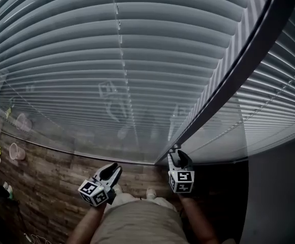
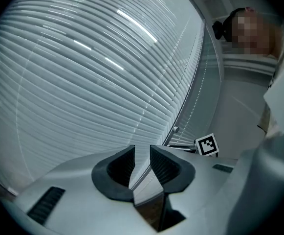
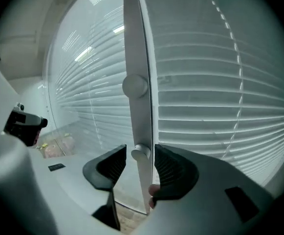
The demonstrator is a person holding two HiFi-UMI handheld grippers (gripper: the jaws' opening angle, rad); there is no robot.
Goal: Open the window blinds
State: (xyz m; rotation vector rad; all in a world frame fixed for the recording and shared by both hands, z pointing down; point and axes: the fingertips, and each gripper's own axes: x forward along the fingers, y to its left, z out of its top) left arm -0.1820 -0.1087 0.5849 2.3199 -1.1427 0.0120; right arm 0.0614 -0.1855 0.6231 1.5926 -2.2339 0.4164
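Grey slatted blinds (image 1: 137, 60) fill two window panes, and their slats lie nearly flat. A dark upright post (image 1: 223, 85) divides the panes; it looks white in the right gripper view. A small round knob (image 3: 141, 153) sits low on that post, with a second knob (image 3: 134, 85) above it. My right gripper (image 1: 178, 154) (image 3: 141, 148) is at the foot of the post. Its jaws stand apart on either side of the lower knob, with a gap on the left side. My left gripper (image 1: 112, 170) (image 2: 142, 153) hangs open to the left, short of the glass, with nothing in it.
A wood-plank floor (image 1: 45, 177) runs below the window. Small pink cups (image 1: 16, 150) and bits of litter lie at the far left. A grey wall (image 1: 279, 197) closes the right side. The person's legs (image 1: 137, 217) are directly below the grippers.
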